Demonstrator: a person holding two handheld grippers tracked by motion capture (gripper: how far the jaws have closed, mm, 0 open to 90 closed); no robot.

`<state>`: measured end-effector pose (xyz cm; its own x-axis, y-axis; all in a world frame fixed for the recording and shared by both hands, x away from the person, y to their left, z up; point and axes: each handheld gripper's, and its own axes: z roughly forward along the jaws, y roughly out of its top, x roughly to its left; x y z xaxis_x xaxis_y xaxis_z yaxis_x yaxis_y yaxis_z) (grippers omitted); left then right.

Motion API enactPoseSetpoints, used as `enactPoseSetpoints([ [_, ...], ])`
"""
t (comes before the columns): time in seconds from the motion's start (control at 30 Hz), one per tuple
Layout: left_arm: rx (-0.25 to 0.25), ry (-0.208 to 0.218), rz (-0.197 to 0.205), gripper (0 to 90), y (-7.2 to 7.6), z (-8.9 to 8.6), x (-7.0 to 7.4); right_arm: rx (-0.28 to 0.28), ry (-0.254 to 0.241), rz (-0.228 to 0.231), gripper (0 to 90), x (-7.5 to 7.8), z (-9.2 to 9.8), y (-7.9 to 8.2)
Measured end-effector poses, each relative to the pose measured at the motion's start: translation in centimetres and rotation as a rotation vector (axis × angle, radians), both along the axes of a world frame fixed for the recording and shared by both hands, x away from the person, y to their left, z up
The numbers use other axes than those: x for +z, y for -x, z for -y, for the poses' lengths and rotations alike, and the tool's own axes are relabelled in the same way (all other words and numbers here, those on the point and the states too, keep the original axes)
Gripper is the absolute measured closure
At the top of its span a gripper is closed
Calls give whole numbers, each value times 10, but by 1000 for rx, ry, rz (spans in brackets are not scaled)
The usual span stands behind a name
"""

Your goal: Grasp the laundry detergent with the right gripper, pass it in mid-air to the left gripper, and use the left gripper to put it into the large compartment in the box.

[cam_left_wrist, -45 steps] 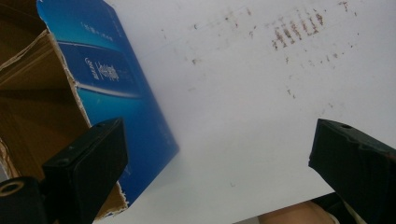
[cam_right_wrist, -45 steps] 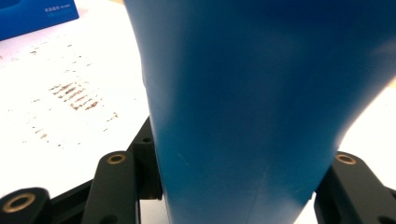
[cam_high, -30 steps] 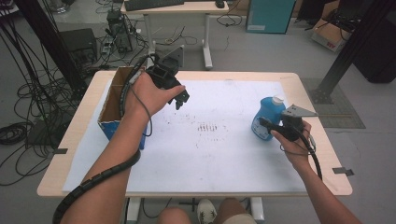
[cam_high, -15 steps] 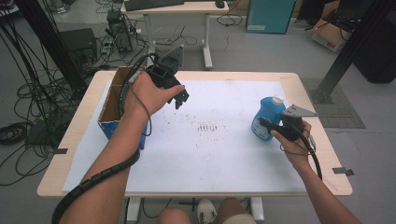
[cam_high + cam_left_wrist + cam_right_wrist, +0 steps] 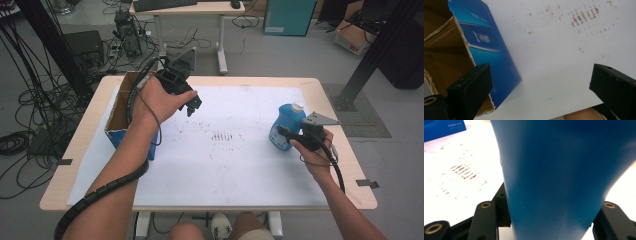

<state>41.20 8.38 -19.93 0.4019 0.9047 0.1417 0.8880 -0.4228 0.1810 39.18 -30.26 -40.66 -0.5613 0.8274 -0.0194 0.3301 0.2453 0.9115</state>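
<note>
Your right gripper (image 5: 289, 136) clamps the blue detergent bottle (image 5: 286, 125) low on its body (left gripper (image 5: 192, 106) wide open, empty), so a tilted lift could let it slip.

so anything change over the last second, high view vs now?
No visible change. The right gripper stays shut on the blue bottle, which stands upright on the white sheet. The left gripper still hangs open above the sheet beside the cardboard box, nothing between its fingers.
</note>
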Motion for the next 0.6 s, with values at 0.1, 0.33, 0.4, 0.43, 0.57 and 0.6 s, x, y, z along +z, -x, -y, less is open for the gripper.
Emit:
enactPoseSetpoints([
  [0.1, 0, 1, 3, 49, 0, 1, 0, 0, -1, -1, 445, 0, 0, 0],
  [0.33, 5, 1, 14, 49, 1, 1, 2, 0, -1, 0, 444, 0, 0, 0],
  [0.4, 7, 3, 16, 49, 1, 0, 2, 0, -1, -1, 444, 0, 0, 0],
  [0.43, 6, 3, 17, 49, 1, 0, 2, 0, -1, 0, 444, 0, 0, 0],
  [0.57, 1, 3, 9, 49, 1, -1, 2, -1, 0, 1, 443, 0, 0, 0],
  [0.6, 1, 3, 9, 49, 1, -1, 2, -1, 0, 1, 443, 0, 0, 0],
])
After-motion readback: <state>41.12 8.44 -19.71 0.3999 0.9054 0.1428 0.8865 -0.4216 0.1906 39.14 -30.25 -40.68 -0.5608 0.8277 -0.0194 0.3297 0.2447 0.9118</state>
